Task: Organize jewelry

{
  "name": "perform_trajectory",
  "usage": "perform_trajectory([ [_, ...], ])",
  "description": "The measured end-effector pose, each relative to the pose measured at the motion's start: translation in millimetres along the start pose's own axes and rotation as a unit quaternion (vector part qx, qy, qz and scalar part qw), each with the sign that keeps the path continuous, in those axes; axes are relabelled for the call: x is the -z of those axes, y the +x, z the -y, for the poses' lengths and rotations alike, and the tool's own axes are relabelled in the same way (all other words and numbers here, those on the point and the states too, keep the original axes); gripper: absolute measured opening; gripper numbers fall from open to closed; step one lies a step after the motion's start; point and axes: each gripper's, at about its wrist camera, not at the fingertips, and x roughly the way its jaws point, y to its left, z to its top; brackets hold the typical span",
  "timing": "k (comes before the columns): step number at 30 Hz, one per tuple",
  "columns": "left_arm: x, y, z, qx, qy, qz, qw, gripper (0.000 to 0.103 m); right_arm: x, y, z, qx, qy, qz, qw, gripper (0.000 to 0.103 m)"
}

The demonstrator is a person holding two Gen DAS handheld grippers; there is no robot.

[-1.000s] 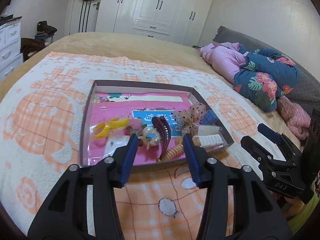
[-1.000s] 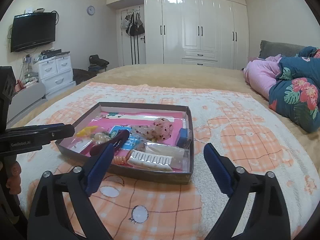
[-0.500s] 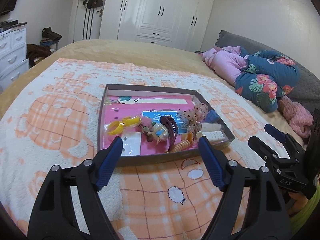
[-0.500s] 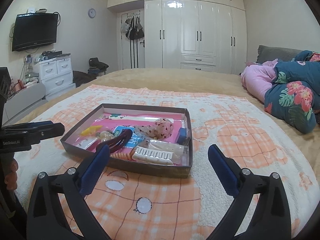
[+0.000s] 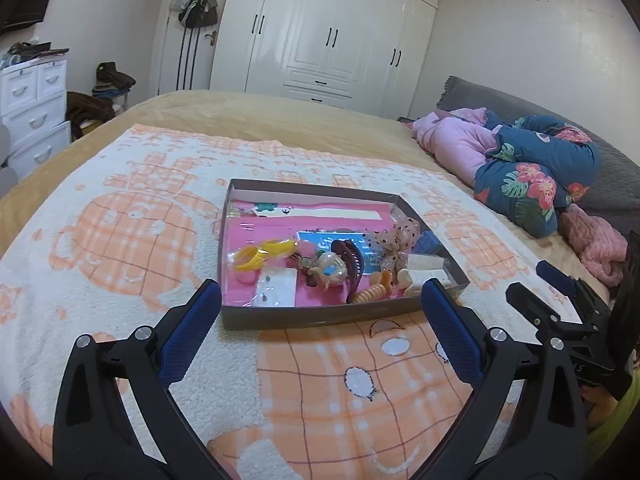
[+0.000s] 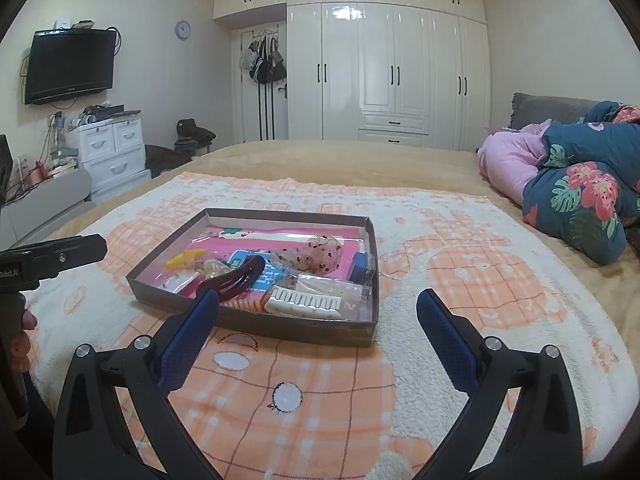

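Observation:
A shallow dark box (image 5: 320,317) (image 6: 256,324) with a pink lining lies on the bed blanket and holds several hair pieces and trinkets. Among them are a maroon hair clip (image 5: 352,258) (image 6: 236,278), a yellow clip (image 5: 260,254), an orange spiral tie (image 5: 370,292), a cream comb (image 6: 304,304) and a spotted bow (image 6: 320,252). My left gripper (image 5: 320,300) hangs just short of the box's near wall, its jaws still opening, nothing between them. My right gripper (image 6: 318,308) stands wide open in front of the box's near right corner, empty.
A peach-and-white blanket (image 5: 120,232) covers the bed. A rolled pink and floral-blue quilt (image 5: 532,168) (image 6: 576,196) lies at the right. White wardrobes (image 6: 384,72), a white drawer unit (image 6: 112,152) and a wall television (image 6: 68,66) stand beyond the bed.
The left jaws have spread from narrow to wide and pulled back from over the box's contents to in front of its near wall. The right gripper has backed off a little.

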Motion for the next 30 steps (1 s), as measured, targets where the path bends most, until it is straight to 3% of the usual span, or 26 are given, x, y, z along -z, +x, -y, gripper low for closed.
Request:
perform_trajectory([
  [17, 20.7, -18.6, 3.6, -0.019, 0.008, 0.019, 0.9996, 0.092, 8.5, -20.6, -2.3, 0.019, -0.007, 0.018, 1.000, 0.097],
  [30, 37.2, -33.6, 7.2, -0.048, 0.019, 0.045, 0.9977, 0.092, 23.1, -46.3, -14.4, 0.040, -0.026, 0.064, 0.997, 0.097],
])
